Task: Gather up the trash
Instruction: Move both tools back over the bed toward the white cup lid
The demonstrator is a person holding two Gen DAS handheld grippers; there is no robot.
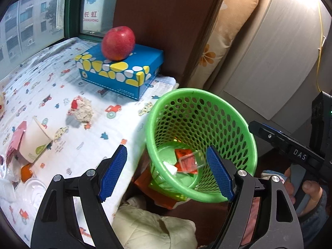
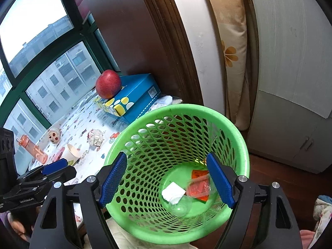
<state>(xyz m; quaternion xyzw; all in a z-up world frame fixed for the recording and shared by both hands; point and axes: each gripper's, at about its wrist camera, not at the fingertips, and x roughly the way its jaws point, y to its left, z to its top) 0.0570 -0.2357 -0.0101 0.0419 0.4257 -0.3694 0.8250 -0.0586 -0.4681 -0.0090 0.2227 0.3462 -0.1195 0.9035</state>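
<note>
Blue-padded left tongs (image 1: 167, 173) stand wide apart with nothing between the pads; they hover over the worktop's (image 1: 87, 145) edge and the near rim of the green basket (image 1: 244, 132). The right tongs (image 2: 167, 175) also gape wide and empty, poised above the basket's mouth, their pads apart from its mesh wall.

Inside the basket, on its green floor, lie an orange wrapper (image 2: 198, 174), a clear plastic tray (image 2: 199, 186) resting over it, a white folded piece (image 2: 173, 193) and a clear round lid or cup (image 2: 180, 206); which of the two cannot be told.

Farther out on the worktop, covered by a white cloth printed with little cars, trash remains: a tipped paper cup (image 1: 35, 141) beside a pink wrapper (image 1: 15, 139), and a crumpled paper ball (image 1: 82, 110) lying well apart from the basket. Beyond these sits a blue box with yellow and white spots (image 1: 122, 72), a red apple (image 1: 118, 42) resting on its lid, near the window.
</note>
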